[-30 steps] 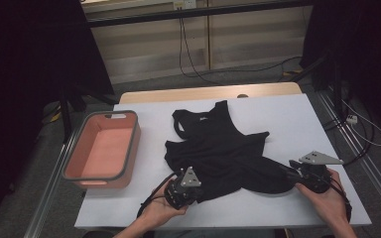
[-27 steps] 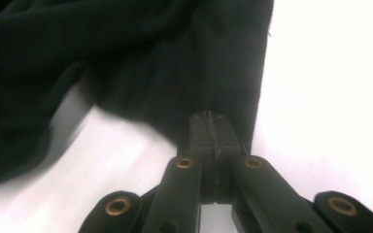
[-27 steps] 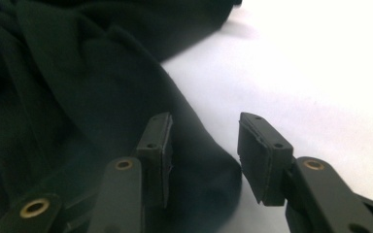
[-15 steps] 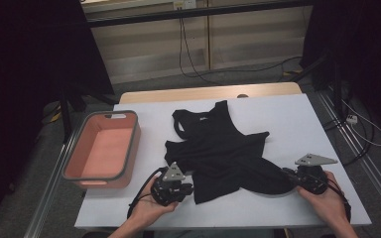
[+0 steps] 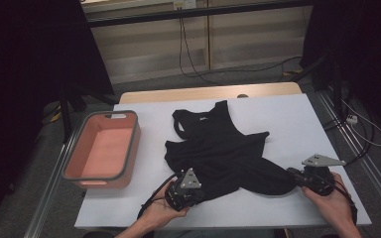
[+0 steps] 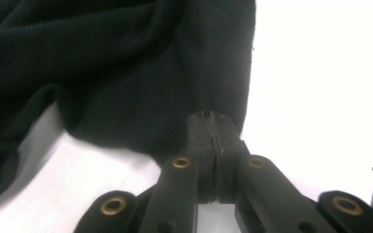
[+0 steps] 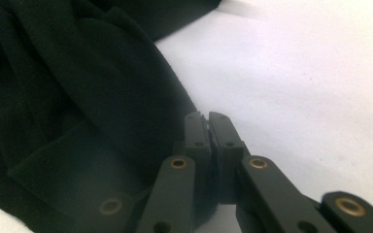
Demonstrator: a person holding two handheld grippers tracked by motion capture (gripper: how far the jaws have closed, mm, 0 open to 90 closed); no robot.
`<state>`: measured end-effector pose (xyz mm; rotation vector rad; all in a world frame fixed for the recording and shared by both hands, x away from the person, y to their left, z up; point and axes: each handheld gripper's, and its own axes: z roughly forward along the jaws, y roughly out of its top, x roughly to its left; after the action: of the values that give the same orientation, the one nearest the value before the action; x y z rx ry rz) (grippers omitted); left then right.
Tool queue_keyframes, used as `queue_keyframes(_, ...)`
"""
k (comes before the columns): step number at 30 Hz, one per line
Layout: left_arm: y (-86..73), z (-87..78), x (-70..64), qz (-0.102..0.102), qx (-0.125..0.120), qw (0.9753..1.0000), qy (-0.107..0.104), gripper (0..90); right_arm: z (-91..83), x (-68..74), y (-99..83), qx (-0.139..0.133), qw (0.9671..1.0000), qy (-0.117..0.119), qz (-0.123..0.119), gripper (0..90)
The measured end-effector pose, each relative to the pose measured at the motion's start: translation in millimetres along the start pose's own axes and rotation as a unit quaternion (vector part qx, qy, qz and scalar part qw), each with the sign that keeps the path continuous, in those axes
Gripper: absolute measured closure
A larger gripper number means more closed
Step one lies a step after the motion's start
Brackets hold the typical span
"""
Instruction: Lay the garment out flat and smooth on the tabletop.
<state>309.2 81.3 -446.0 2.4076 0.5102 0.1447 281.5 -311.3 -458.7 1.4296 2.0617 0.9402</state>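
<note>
item: black garment (image 5: pixel 223 151), a sleeveless top, lying crumpled on the white table (image 5: pixel 287 119), neck and shoulder straps toward the far edge, lower hem drawn out toward the near edge and to the right.

left gripper (image 5: pixel 194 192): held in the person's left hand (image 5: pixel 161 210) at the near edge of the table, at the garment's lower left corner. in the left gripper view the jaws of the left gripper (image 6: pixel 212 127) are pressed together with the garment's (image 6: pixel 126 73) hem edge pinched between their tips.

right gripper (image 5: pixel 294 174): held in the right hand (image 5: pixel 332 198) near the table's right corner, at the garment's right end. in the right gripper view the jaws of the right gripper (image 7: pixel 208 127) are closed on a fold of the black cloth (image 7: pixel 77 97).

other: salmon-pink bin (image 5: pixel 74 163) with a grey rim, on the left of the table, apart from the garment.
</note>
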Motion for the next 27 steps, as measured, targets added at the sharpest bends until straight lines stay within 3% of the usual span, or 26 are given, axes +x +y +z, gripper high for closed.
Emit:
queue_keyframes(3, -4.9, -5.7, 3.0, -0.008, 0.006, 0.9999, 0.006, 89.6, -1.2, -1.6, -0.8, -0.002, 1.0000, 0.002, 0.002, 88.1)
queue_keyframes(7, -18.5, -19.9, 10.1, -0.035, 0.001, 0.9994, 0.005, 89.6, -2.8, -2.4, -1.6, -0.001, 1.0000, 0.008, 0.005, 88.3)
queue_keyframes(11, -25.2, -35.8, 15.2, -0.045, -0.003, 0.9989, 0.009, 89.6, -6.9, 2.2, 0.6, -0.013, 0.9998, 0.014, -0.004, 88.3)
queue_keyframes(13, -26.8, -45.9, 15.7, -0.040, -0.004, 0.9991, 0.008, 89.6, -10.6, 5.2, 2.8, -0.026, 0.9995, 0.019, -0.004, 88.3)
queue_keyframes(18, -35.5, -71.3, 21.8, -0.045, -0.010, 0.9986, 0.027, 89.6, -16.8, 9.0, 6.0, -0.044, 0.9988, 0.014, -0.016, 88.6)
queue_keyframes(19, -36.8, -74.6, 24.2, -0.048, -0.009, 0.9981, 0.038, 89.6, -17.1, 8.1, 6.1, -0.043, 0.9989, 0.011, -0.015, 88.6)
queue_keyframes(21, -39.1, -75.9, 30.9, -0.059, -0.012, 0.9973, 0.043, 89.6, -17.8, 5.4, 5.4, -0.043, 0.9990, 0.006, -0.013, 88.6)
queue_keyframes(24, -44.2, -64.0, 39.5, -0.073, -0.005, 0.9968, 0.032, 89.3, -16.8, 3.4, 2.5, -0.034, 0.9993, 0.005, -0.011, 88.6)
queue_keyframes(27, -48.1, -52.8, 42.7, -0.080, 0.007, 0.9962, 0.034, 88.2, -12.6, 5.4, -1.4, -0.014, 0.9997, 0.011, -0.014, 87.9)
